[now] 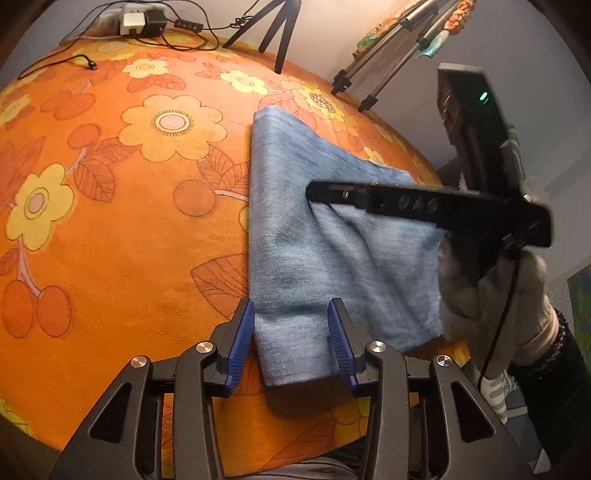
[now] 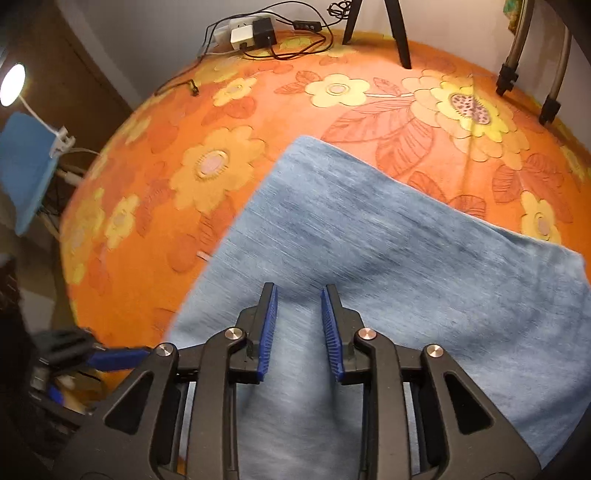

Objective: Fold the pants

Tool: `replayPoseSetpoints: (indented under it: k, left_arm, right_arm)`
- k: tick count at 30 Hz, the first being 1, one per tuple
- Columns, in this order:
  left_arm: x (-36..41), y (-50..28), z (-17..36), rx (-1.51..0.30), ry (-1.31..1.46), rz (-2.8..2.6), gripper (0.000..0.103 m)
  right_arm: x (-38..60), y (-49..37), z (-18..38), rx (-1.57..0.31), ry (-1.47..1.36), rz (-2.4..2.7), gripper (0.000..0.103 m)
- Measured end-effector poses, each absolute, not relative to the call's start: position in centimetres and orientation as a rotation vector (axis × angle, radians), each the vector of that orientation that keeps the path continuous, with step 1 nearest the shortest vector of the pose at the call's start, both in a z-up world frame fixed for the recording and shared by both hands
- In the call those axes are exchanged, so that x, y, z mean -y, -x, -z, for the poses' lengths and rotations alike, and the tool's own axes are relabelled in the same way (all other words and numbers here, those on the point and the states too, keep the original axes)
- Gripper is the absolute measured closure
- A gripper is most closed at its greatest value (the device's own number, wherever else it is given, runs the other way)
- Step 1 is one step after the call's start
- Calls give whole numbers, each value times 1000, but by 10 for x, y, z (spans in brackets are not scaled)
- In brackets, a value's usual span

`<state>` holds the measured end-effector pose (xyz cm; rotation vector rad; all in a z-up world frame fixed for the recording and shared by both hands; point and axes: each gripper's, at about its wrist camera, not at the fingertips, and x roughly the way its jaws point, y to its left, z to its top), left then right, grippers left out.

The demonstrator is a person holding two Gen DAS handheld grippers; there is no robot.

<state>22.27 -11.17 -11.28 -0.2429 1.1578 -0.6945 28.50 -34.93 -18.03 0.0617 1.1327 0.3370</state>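
The left gripper [image 1: 291, 332] has its blue-padded jaws spread apart, one on each side of the near corner of the folded pants [image 1: 332, 243], with nothing pinched between them. The right gripper [image 2: 298, 328] is likewise released, its jaws parted and hovering over the pale blue cloth [image 2: 369, 266]; in the left wrist view its black body reaches in from the right and crosses above the pants, held by a gloved hand [image 1: 498, 288], hiding part of the fabric's right side. The pants lie folded flat on an orange floral tablecloth [image 1: 110, 221]. Beyond the pants, at the table's far edge, stand the legs of a black tripod [image 1: 277, 33] and a silver tripod [image 1: 384, 66]. Farther left of those sits a power strip with adapters [image 1: 140, 18], its black cables [image 1: 55, 64] trailing over the cloth.
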Motion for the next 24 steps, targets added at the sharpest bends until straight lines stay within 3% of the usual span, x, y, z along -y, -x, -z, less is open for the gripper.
replayPoseSetpoints:
  k: [2, 3, 5, 20, 22, 24]
  left_arm:
    - [112, -222, 114, -1161, 250, 698, 63]
    - [112, -222, 114, -1161, 254, 699, 63]
    - [111, -221, 115, -1161, 266, 699, 63]
    - [110, -216, 110, -1143, 294, 711, 63]
    - [110, -215, 110, -1138, 290, 709, 63]
    - [110, -215, 110, -1137, 290, 700, 63]
  right_arm:
    - [343, -289, 172, -1132, -73, -345, 71]
    - [338, -292, 167, -1128, -75, -343, 58]
    - [331, -300, 161, -1130, -93, -339, 48]
    - [269, -355, 182, -1319, 73, -137, 48]
    - [266, -355, 185, -1319, 106, -119, 53]
    - [264, -354, 184, -1308, 142, -93, 71]
